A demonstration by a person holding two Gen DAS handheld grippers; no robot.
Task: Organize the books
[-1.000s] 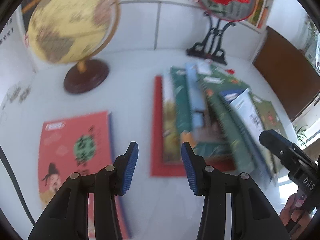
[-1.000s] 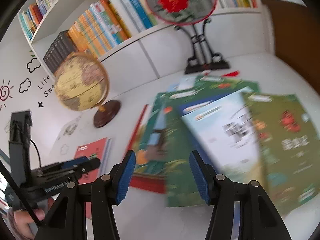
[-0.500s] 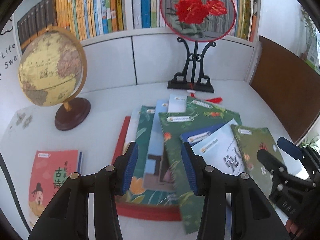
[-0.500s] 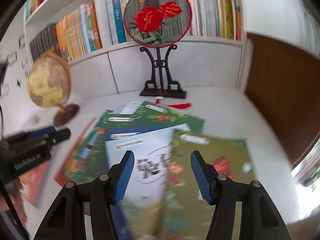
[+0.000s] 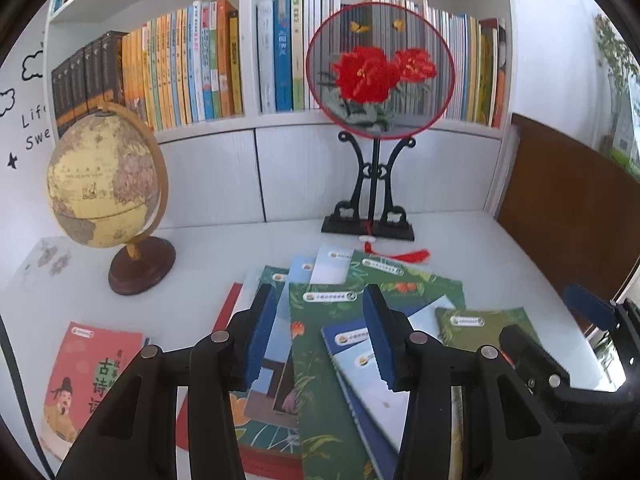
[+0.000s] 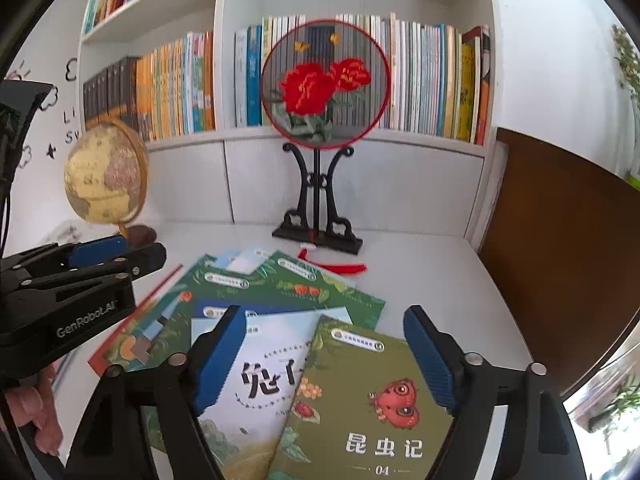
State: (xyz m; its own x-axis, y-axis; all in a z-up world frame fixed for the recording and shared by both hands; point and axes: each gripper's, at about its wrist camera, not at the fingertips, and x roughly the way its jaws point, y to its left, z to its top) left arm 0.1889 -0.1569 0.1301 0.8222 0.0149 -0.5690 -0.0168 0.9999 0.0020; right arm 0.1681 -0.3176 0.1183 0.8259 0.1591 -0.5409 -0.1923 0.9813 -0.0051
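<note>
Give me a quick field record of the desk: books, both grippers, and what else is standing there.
loose books: fanned, overlapping pile on the white desk
top book: green insect cover, nearest the right gripper
separate book: red cover, left of the pile
left gripper: above the pile, holding nothing
right gripper: jaws opening, empty, over the green book
other items: globe, embroidered fan on stand, filled shelf behind
</note>
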